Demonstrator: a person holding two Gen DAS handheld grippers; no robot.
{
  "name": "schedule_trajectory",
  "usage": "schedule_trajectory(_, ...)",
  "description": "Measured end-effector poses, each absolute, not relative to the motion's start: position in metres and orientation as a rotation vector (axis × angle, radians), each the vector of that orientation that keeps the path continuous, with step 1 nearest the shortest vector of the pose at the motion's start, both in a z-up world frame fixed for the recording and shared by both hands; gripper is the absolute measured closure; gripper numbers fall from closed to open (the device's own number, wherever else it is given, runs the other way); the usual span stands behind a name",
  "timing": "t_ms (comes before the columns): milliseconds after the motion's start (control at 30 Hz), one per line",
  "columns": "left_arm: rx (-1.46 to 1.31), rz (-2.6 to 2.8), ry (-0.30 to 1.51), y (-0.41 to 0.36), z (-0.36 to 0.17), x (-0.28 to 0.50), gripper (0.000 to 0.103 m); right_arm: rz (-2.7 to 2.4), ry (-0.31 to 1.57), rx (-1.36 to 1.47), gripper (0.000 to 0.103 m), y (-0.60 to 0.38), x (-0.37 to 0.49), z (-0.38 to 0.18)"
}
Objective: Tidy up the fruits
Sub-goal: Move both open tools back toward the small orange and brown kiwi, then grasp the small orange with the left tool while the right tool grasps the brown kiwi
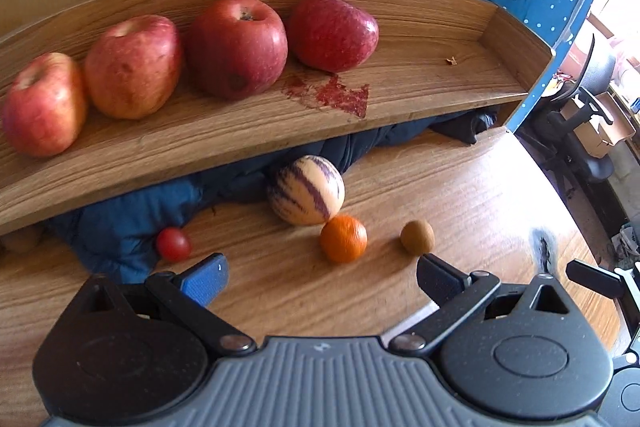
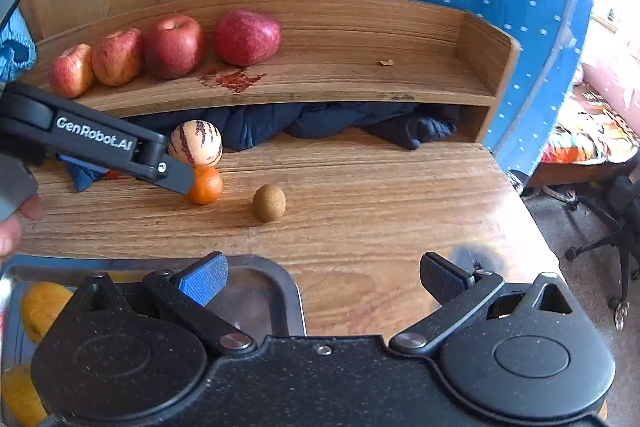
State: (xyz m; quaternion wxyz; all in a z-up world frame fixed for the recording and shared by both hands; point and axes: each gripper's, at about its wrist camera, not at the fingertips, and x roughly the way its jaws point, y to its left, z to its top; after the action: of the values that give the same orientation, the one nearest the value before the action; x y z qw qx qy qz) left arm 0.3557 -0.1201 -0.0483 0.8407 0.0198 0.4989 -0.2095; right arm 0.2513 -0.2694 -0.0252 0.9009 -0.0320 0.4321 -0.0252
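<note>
Right gripper: the right gripper (image 2: pixel 322 277) hangs empty with its jaws spread wide over the near edge of the tabletop (image 2: pixel 380 211), held back, likely to leave the other hand room to work.
Metal tray: a tray (image 2: pixel 286 291) sits at the near left corner of the tabletop, under the right gripper; yellow-orange fruit (image 2: pixel 42 307) already lies in it, so it looks like the sorting spot for loose fruit.
Left gripper: the left gripper (image 1: pixel 322 277) is spread and holds nothing; it points at the fruit mid-table, and the right wrist view shows one fingertip reaching beside the orange.
Orange: the orange (image 1: pixel 343 239) rests mid-table, touching the striped melon (image 1: pixel 306 190) behind it; the open jaws are lined up roughly to either side, which suggests it is the next pick.
Kiwi: the kiwi (image 1: pixel 417 236) stands alone just right of the orange, apart from it.
Tomato: a small tomato (image 1: pixel 173 245) lies to the left against the blue cloth (image 1: pixel 120 227).
Cloth: it is stuffed under the shelf, so fruit rolling back would stop against it.
Shelf: the wooden shelf (image 1: pixel 440 95) runs along the far edge of the tabletop; four apples (image 1: pixel 236 47) stand in a row at its left end, grouped by kind, and the right end is free.
Stain: a red stain (image 1: pixel 336 95) marks the shelf board in front of the rightmost apple.
</note>
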Motion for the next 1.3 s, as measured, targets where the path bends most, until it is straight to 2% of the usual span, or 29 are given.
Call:
schedule_trajectory(400, -0.016, -0.444, 1.127, -0.121, -0.070, 0.379, 0.001, 0.053, 0.956, -0.136, 0.007, -0.261, 0.305, -0.045)
schedule_trajectory(467, -0.025, -0.452, 1.135, -0.122, -0.072, 0.382, 0.001, 0.065, 0.964, -0.143, 0.010, -0.260, 0.311, -0.049)
schedule_trajectory(600, -0.035, -0.467, 1.130, -0.124, -0.074, 0.384, 0.003, 0.093, 0.979, -0.145, 0.023, -0.257, 0.321, -0.053)
schedule_trajectory(800, -0.042, -0.490, 1.129, -0.127, -0.075, 0.383, 0.013, 0.117, 0.995, -0.139, 0.043, -0.256, 0.327, -0.058)
schedule_trajectory(1000, -0.054, -0.499, 1.131, -0.128, -0.077, 0.382, 0.032, 0.124, 1.000, -0.136, 0.057, -0.256, 0.331, -0.062)
schedule_trajectory(1067, -0.054, -0.505, 1.130, -0.130, -0.079, 0.382, 0.041, 0.125, 1.002, -0.137, 0.060, -0.255, 0.332, -0.063)
schedule_trajectory(1200, -0.054, -0.510, 1.124, -0.129, -0.079, 0.382, 0.052, 0.127, 0.999, -0.128, 0.068, -0.255, 0.333, -0.064)
schedule_trajectory(1300, -0.062, -0.508, 1.127, -0.130, -0.080, 0.384, 0.064, 0.131, 0.996, -0.118, 0.073, -0.256, 0.331, -0.063)
